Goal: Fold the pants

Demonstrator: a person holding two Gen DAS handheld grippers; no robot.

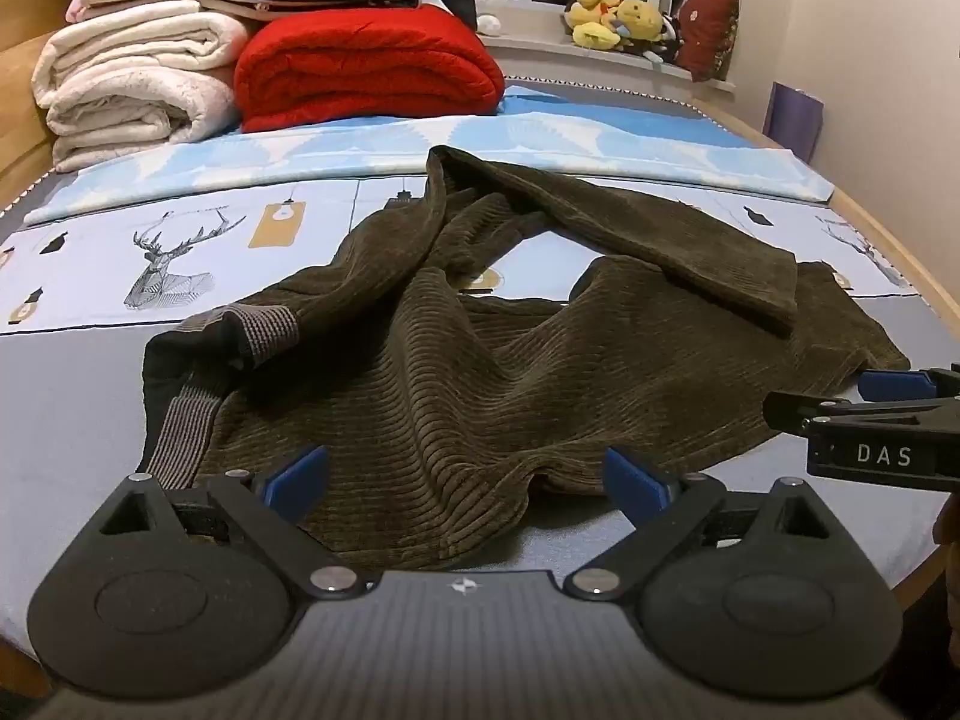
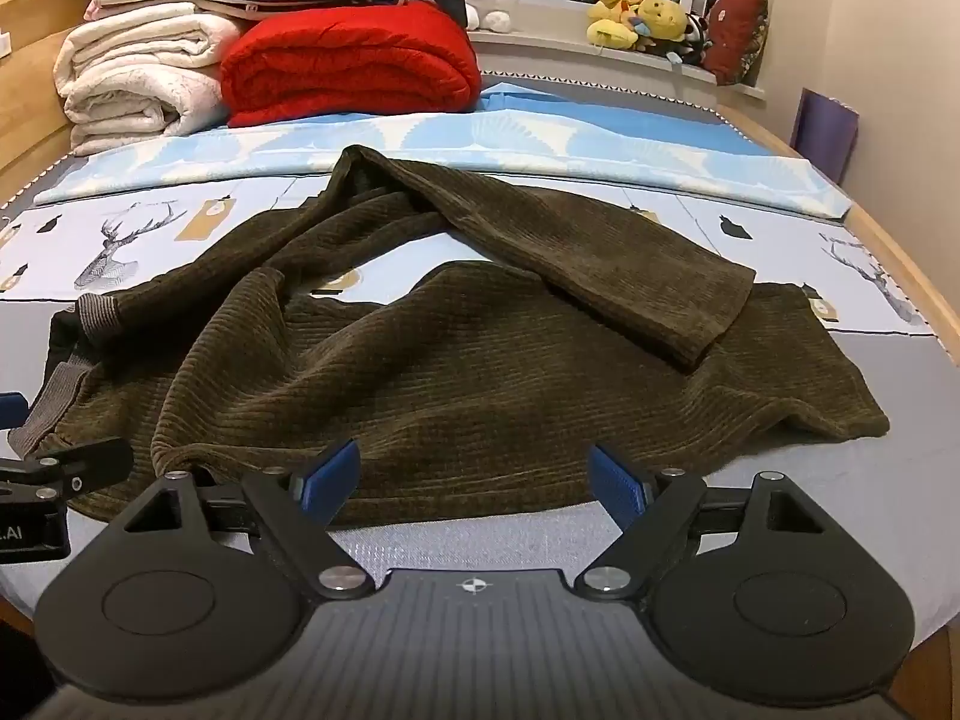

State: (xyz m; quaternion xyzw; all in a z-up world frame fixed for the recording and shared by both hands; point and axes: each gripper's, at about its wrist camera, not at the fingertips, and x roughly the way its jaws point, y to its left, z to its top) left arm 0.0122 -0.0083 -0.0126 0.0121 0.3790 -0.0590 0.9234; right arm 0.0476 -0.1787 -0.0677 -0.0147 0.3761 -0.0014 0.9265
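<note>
Dark olive corduroy pants [image 1: 480,348] lie crumpled on the bed, grey ribbed waistband [image 1: 186,414] at the left, one leg folded back across the other at the right. They also show in the right wrist view [image 2: 468,360]. My left gripper [image 1: 468,480] is open, its blue pads either side of the pants' near edge, just above the fabric. My right gripper [image 2: 474,480] is open over the near hem, empty. The right gripper shows at the left view's right edge [image 1: 870,414]; the left gripper shows at the right view's left edge [image 2: 54,480].
The bed sheet [image 1: 90,396] is grey and pale blue with deer prints. Folded white blankets [image 1: 132,78] and a red quilt [image 1: 366,66] are stacked at the far left. Plush toys [image 1: 618,18] sit on the window sill. A wooden bed frame [image 1: 900,252] runs along the right.
</note>
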